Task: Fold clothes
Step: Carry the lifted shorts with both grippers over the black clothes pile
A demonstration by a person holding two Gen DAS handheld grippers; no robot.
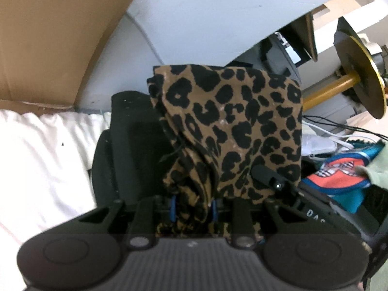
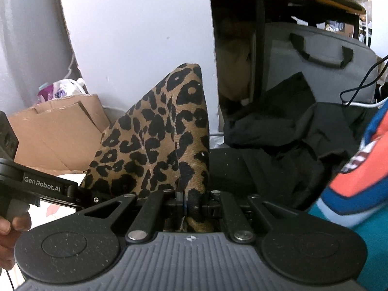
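A leopard-print garment [image 1: 242,126] hangs bunched between both grippers. My left gripper [image 1: 193,208] is shut on a thick fold of it, the cloth filling the gap between the blue-edged pads. In the right wrist view the same leopard cloth [image 2: 165,140] rises in a peak in front of the camera, and my right gripper [image 2: 186,206] is shut tight on its edge. The other gripper's body [image 2: 43,184], marked GenRobot.AI, shows at the left with a hand [image 2: 9,228] on its handle. The right gripper's tip [image 1: 269,177] lies against the cloth in the left wrist view.
A white sheet [image 1: 43,160] lies to the left, with a black garment [image 1: 131,145] behind the leopard cloth. A cardboard box [image 1: 53,38] stands at the back left. An orange, blue and teal garment [image 2: 359,184] lies right. A grey bag [image 2: 320,53] and black clothes [image 2: 291,145] sit behind.
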